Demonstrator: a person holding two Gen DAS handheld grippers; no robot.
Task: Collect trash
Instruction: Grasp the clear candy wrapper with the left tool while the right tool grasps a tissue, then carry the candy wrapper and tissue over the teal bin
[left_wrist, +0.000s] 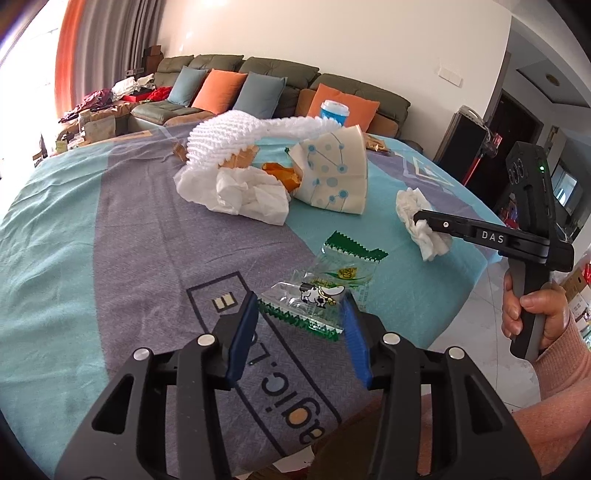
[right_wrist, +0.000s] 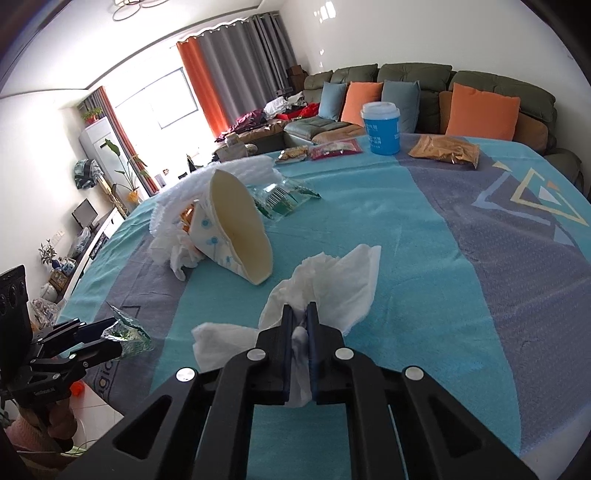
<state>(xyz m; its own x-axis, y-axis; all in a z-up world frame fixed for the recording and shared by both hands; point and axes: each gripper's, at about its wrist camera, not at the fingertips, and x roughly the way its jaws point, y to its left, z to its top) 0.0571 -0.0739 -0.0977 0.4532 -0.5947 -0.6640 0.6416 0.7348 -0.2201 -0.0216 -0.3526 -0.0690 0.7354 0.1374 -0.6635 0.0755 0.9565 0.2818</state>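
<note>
The left claw (left_wrist: 301, 310) is shown part open, its blue pads (left_wrist: 245, 325) flanking a clear wrapper (left_wrist: 321, 291) that lies on the desk (left_wrist: 74, 229); whether the pads already press it cannot be told. Behind it, a heap of trash is seen: white foam netting (left_wrist: 236, 136), a crumpled tissue (left_wrist: 247, 195) and a flattened paper cup (left_wrist: 332, 173). To the right, the right claw (right_wrist: 300, 314) is closed narrow on a second tissue (right_wrist: 332, 280), which rests near the desk's edge. For a sound step, the wrapper should be pinched squarely at its middle, since slick film is judged likely to slip, and the tissue lifted slowly so that no loose fold drags.
</note>
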